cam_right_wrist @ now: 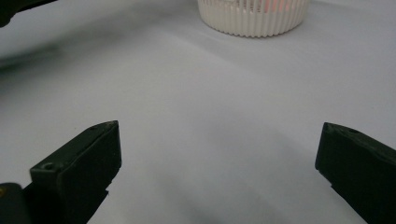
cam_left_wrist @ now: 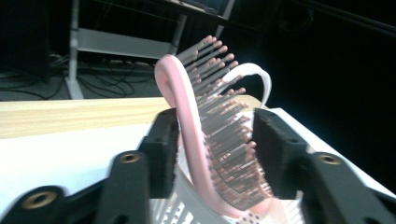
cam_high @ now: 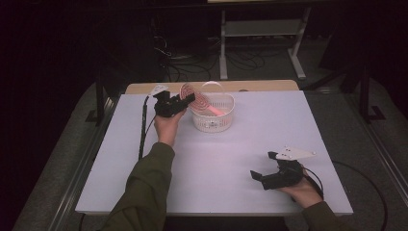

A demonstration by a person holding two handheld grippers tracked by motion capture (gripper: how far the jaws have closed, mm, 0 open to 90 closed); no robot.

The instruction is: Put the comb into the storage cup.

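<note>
Covering wooden table (cam_high: 144, 88), white sheet (cam_high: 231, 159); dark room, floor cables (cam_high: 192, 67).

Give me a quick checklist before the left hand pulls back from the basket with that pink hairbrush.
1. Hairbrush inside basket: ok, handle down, head leaning on the rim.
2. Left gripper fingers off the brush: not ok, one finger touches its pink back; gap on the bristle side.
3. Basket upright: ok.
4. Right gripper clear of basket: ok, open, near the table front edge.
5. Brush stays put once released: cannot tell.
</note>
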